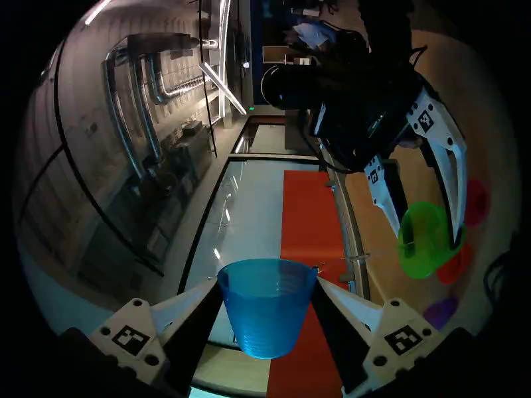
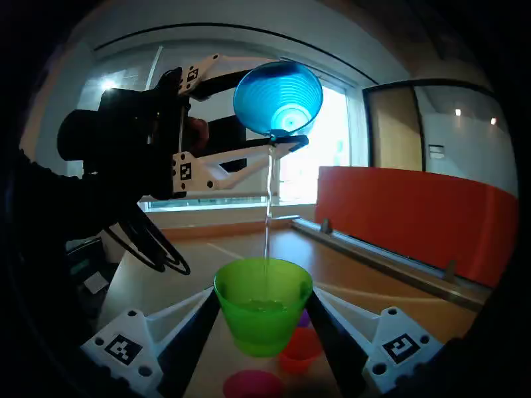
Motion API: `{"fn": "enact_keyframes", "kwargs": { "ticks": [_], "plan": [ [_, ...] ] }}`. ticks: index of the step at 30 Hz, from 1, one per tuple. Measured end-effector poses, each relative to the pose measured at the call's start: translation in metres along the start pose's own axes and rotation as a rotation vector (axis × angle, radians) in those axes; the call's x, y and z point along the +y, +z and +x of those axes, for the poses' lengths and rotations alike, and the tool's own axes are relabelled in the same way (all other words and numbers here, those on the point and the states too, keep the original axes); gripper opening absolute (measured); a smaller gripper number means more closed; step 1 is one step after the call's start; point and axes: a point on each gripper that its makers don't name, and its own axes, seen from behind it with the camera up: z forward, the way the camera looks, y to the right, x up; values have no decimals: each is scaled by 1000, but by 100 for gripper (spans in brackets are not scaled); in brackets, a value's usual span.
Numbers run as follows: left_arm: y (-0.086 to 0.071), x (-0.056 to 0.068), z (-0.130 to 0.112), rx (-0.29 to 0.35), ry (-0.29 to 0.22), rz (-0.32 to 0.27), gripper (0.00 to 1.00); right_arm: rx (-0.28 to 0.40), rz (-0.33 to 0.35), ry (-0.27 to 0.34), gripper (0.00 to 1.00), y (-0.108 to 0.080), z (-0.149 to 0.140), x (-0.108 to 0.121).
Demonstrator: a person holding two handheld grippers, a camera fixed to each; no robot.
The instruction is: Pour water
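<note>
Left gripper (image 1: 266, 285): jaws clamped on the blue cup (image 1: 267, 312), which is tipped, above and slightly farther than the green cup (image 2: 263, 315). A thin water stream (image 2: 267, 199) falls from its lip. Right gripper (image 2: 263, 295): jaws clamped on the green cup, near, upright, over the counter (image 2: 166, 278), partly filled. Judgement: thin plastic cups, light, slick when wet, easily squashed. Hold mid-wall with a gentle squeeze; the green one gets heavier as it fills.

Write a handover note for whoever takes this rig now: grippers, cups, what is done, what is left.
Left gripper: jaws shut on blue cup, tipped above the green cup.
Right gripper: jaws shut on green cup, upright.
Done: a water stream runs from blue into green; green is partly filled.
Left: probably finish the pour, then right the blue cup.
</note>
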Motion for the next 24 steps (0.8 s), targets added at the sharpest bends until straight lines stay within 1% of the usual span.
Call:
{"fn": "enact_keyframes", "kwargs": {
  "ticks": [12,24],
  "plan": [
    [-1,-3,1,0,40,3,87,2,-2,-1,90,1,2,1],
    [-2,2,5,2,53,2,87,5,-3,-2,90,0,1,2]
  ]
}}
